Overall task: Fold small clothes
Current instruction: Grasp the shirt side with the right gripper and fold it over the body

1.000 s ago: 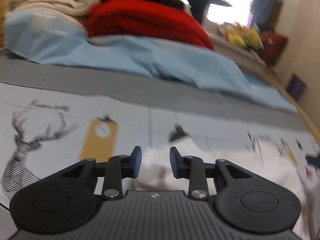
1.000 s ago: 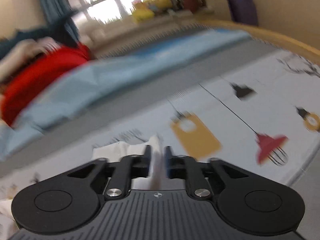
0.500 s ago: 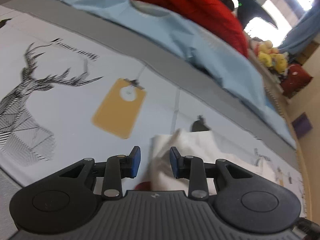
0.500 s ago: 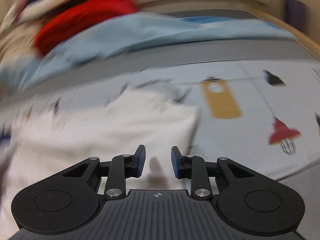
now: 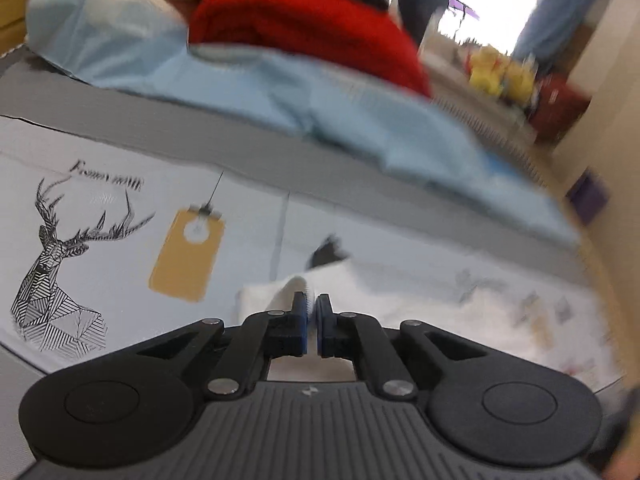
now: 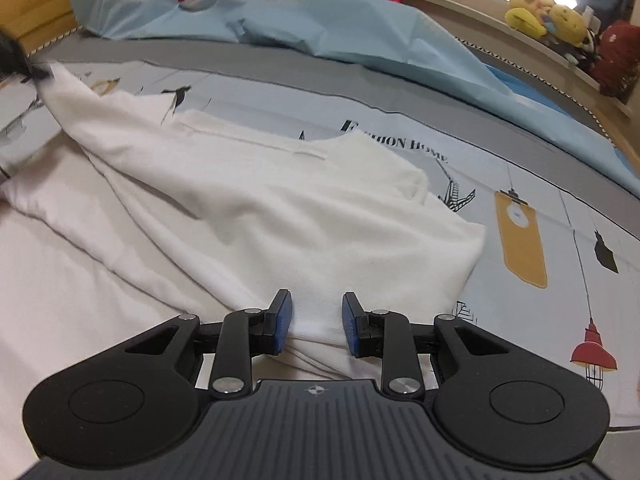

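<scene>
Left gripper [image 5: 312, 307]: jaws pinched on shirt [image 6: 280, 208] corner; thin hold, could slip.
Right gripper [image 6: 316, 316]: jaws open over near hem; fold may sag.

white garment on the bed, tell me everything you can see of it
The white garment looks like soft, plain cotton knit. It lies rumpled and partly folded on the printed bedsheet, with a stitched hem or neckline band near its far edge and layered folds nearest the camera. The right gripper hovers with open jaws astride its near folded edge. The left gripper has its jaws shut on a raised corner, pulling the cloth up toward the left.
</scene>
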`<state>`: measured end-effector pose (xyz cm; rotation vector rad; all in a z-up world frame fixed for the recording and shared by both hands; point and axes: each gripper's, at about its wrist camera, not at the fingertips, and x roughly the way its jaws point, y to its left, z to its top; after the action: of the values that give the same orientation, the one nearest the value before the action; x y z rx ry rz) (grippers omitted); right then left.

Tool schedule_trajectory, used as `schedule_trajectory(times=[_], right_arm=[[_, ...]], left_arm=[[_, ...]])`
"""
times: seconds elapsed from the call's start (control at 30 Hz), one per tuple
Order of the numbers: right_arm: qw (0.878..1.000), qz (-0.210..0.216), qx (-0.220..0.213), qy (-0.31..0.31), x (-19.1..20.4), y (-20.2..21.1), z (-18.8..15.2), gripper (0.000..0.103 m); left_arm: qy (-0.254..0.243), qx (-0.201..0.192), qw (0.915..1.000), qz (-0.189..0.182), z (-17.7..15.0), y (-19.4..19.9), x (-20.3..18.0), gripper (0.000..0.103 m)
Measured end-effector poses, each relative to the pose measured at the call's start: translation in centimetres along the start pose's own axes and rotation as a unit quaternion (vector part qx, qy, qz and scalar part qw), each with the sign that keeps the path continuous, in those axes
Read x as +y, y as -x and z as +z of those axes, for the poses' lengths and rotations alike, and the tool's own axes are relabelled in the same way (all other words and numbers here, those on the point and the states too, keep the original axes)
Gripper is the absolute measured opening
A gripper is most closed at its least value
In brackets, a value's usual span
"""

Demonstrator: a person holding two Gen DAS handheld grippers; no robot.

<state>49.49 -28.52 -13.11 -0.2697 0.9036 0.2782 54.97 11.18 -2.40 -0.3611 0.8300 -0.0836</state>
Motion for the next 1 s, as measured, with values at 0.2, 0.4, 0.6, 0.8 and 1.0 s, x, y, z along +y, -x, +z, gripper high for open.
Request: schedule_trajectory(times=[0.2,0.4,0.6,0.8,1.0], right_arm=[[1.0,0.006,0.002,-0.025,-1.3,0.4,-0.1,0.026],[0.999,0.013,0.002,-0.035,-1.8,0.6,-0.2,0.026],[0.998,0.028,0.006,-0.058,-2.9,0.8,-0.4,0.026],[0.998,0.032,0.015,-0.051,-2.8,1.1,-0.6,0.023],[0.997,0.025,0.032,-0.07,-4.0,1.8,-0.4,0.003]], left_arm=[[0.039,0.007,0.9984,0.041,0.8,-1.5,1.0,0.043],[0.06,0.096,0.9918,0.059,-2.2,-5.3,4.2,0.044],[0.064,0.16,0.9825,0.07,-5.1,-10.0,5.4,0.043],[0.017,0.131,0.9904,0.041,-4.3,-7.3,3.6,0.014],[-0.009,0.139,0.9888,0.055,-4.3,-4.1,2.3,0.014]])
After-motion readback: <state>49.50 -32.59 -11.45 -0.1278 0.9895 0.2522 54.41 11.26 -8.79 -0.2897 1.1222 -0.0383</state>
